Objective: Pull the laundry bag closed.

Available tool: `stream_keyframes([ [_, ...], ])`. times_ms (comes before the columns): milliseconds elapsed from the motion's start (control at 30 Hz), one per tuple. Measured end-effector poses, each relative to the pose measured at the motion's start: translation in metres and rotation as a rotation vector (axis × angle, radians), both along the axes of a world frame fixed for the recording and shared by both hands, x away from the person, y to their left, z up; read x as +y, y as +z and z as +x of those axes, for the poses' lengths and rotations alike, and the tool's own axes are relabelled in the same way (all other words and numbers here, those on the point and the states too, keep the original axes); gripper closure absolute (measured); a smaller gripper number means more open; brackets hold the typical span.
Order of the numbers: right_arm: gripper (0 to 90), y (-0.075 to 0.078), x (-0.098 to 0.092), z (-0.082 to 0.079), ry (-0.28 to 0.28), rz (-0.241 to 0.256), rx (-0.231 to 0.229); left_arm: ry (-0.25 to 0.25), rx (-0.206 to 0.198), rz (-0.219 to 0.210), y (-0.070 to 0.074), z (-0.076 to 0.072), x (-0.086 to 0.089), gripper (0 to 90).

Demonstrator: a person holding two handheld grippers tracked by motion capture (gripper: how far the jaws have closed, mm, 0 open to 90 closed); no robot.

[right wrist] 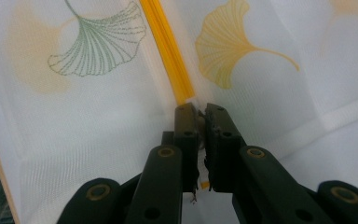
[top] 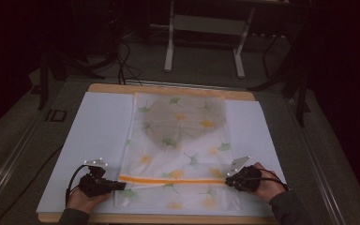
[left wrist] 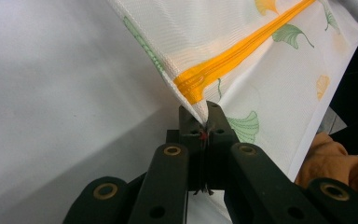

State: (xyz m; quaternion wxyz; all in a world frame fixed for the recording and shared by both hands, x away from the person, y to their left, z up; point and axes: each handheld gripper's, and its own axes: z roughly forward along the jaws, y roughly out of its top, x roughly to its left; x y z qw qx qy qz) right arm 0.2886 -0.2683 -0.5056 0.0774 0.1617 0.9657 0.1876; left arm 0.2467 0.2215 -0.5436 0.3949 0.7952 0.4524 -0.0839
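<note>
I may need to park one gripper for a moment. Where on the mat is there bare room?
Bare white mat lies left of the mesh bag, and a narrower strip right of it. The near edge is crowded: the left gripper and right gripper both pinch the zipper ends.

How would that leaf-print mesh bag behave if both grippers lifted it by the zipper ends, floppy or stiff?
Probably floppy: the mesh bag is thin, see-through fabric that already tents where the left gripper pinches its corner. The orange zipper may act as a slightly firmer line between the left and the right gripper. The dark bundle inside would likely sag downward.
</note>
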Motion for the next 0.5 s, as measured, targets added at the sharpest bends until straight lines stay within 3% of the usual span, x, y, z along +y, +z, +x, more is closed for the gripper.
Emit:
stream_keyframes([
  [500,84.3,0.001,-0.016,-0.005,-0.021,0.032,0.011,-0.003,0.003,-0.005,0.000,-0.001,0.000,88.4],
])
